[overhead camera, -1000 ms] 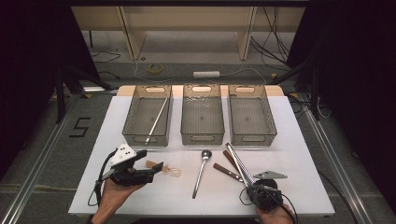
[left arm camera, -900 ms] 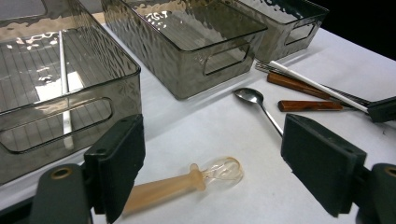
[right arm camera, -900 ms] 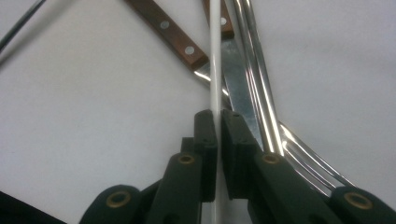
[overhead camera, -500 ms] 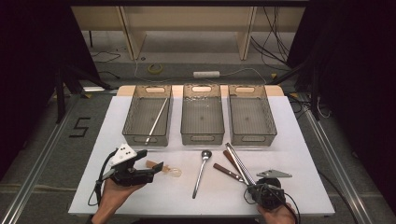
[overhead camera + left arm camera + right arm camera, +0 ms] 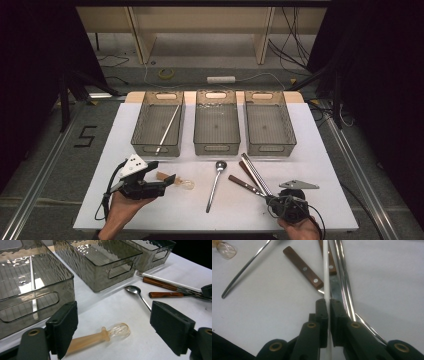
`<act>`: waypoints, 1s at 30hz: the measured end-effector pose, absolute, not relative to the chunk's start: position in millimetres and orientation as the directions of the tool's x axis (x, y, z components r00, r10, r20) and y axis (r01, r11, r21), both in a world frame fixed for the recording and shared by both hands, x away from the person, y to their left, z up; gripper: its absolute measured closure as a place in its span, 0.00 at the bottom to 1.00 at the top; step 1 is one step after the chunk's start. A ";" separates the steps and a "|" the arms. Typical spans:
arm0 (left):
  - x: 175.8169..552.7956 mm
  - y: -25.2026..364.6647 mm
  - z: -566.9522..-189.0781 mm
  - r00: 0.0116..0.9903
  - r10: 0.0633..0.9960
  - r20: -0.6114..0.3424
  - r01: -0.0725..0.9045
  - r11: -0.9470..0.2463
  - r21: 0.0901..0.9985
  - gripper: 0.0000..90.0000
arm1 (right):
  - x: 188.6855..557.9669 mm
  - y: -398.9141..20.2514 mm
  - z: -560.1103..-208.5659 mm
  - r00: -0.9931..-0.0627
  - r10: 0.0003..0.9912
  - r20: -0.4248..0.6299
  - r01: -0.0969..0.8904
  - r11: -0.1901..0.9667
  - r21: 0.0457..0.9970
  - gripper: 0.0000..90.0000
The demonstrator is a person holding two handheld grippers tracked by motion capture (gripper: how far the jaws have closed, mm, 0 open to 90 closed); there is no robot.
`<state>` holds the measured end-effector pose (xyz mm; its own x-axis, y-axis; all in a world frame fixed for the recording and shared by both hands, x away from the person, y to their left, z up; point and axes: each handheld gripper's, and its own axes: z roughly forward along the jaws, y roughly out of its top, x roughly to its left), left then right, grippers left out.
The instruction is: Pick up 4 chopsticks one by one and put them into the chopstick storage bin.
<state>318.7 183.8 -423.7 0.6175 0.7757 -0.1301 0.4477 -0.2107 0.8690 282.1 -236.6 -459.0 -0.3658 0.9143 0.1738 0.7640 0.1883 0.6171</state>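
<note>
Right gripper [image 5: 328,305] fingers pinch a white chopstick [image 5: 326,270] lying on the table [image 5: 387,277], knives just beside; left gripper [image 5: 112,327] fingers stand spread around a clear-bowled spoon [image 5: 100,336], bare table ahead

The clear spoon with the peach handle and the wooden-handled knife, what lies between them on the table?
The metal spoon, seen in the high view.

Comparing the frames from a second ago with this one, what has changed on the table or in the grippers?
Nothing has visibly changed. The right gripper stays shut on the white chopstick beside the metal chopsticks and wooden-handled knives; the left gripper stays open over the clear plastic spoon. The metal spoon and three bins lie as before.
</note>
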 end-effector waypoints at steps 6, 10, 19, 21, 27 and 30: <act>319.0 179.8 -423.6 0.638 0.759 -0.131 0.448 -0.227 0.865 0.25 | 281.6 -237.5 -452.5 -0.407 0.893 0.192 0.738 0.198 0.646 0.96; 319.1 173.6 -422.2 0.674 0.729 -0.115 0.440 -0.271 0.856 0.25 | 281.2 -234.1 -449.7 -0.443 0.878 0.182 0.722 0.229 0.653 0.96; 321.2 131.9 -416.9 0.830 0.554 -0.065 0.358 -0.441 0.823 0.26 | 281.3 -209.2 -442.8 -0.583 0.795 0.168 0.666 0.349 0.659 0.96; 321.5 128.1 -417.3 0.842 0.537 -0.054 0.348 -0.462 0.816 0.26 | 281.8 -201.4 -442.5 -0.614 0.772 0.165 0.653 0.379 0.656 0.96; 323.4 107.8 -418.8 0.890 0.456 0.010 0.279 -0.561 0.779 0.26 | 283.4 -184.1 -440.5 -0.686 0.710 0.158 0.613 0.446 0.652 0.96; 324.3 100.5 -420.4 0.907 0.419 0.036 0.248 -0.602 0.759 0.27 | 283.7 -175.9 -438.8 -0.717 0.681 0.148 0.590 0.480 0.649 0.96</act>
<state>324.3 100.5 -420.4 0.9071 0.4194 0.0360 0.2480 -0.6017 0.7593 283.7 -175.9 -438.8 -0.7172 0.6809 0.1484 0.5901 0.4801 0.6491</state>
